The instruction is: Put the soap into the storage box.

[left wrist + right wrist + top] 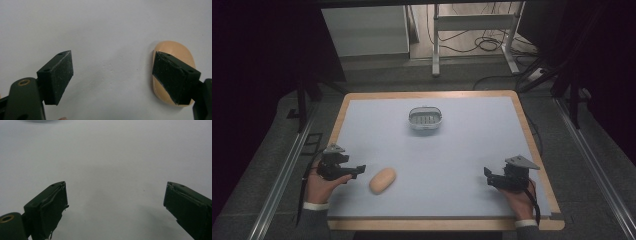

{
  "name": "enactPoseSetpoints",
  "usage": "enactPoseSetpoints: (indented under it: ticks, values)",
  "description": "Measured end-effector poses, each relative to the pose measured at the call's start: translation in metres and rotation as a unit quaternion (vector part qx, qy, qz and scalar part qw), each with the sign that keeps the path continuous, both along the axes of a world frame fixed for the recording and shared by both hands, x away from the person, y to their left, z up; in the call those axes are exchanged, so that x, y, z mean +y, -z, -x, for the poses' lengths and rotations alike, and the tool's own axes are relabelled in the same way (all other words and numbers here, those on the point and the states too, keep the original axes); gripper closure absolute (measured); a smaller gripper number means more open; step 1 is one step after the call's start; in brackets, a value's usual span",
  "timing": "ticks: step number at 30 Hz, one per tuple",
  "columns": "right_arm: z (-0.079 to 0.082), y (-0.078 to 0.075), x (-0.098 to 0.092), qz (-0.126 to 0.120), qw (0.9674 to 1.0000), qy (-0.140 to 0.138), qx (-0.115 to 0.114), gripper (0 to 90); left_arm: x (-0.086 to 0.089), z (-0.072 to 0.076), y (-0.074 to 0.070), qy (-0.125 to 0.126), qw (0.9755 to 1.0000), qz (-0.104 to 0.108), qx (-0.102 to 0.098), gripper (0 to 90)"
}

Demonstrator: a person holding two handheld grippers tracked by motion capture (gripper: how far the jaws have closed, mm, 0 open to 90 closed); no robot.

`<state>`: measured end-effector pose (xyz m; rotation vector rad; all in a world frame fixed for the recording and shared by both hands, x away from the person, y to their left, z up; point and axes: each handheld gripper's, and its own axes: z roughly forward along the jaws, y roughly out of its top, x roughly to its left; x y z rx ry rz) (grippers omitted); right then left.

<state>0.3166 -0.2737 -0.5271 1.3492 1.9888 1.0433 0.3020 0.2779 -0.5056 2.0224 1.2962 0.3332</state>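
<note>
A pale blue mat (452, 150) is covering a wood-edged table (532, 132). A small grey basket (426, 119) is sitting at about 12 o'clock from the mat's centre, well apart from both grippers. A tan oval bun (382, 180) is lying toward 7 o'clock, just beside the left gripper (361, 170), which a hand (319, 186) is holding low at the mat's near left corner. In the left gripper view its jaws are standing wide apart with nothing between them; one pad (175, 78) is overlapping the bun (175, 51), though contact cannot be confirmed. The right gripper (488, 176) is resting at about 4 o'clock, jaws likewise spread and gripping nothing, over bare mat (112, 170).
</note>
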Motion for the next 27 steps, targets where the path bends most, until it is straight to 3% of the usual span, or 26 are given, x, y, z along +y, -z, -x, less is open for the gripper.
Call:
enactPoseSetpoints:
  ticks: [8,27]
  values:
    - [0.0049,-0.0007,0.0027,0.018,0.9996,-0.004,-0.019,6.9,-0.0025,0.0048,-0.0025,0.009,1.0000,0.000,-0.004,17.1]
    - [0.0071,-0.0002,-0.0002,0.006,0.9997,0.008,-0.022,8.3,-0.0003,0.0036,-0.0020,0.002,1.0000,-0.006,-0.001,16.9]
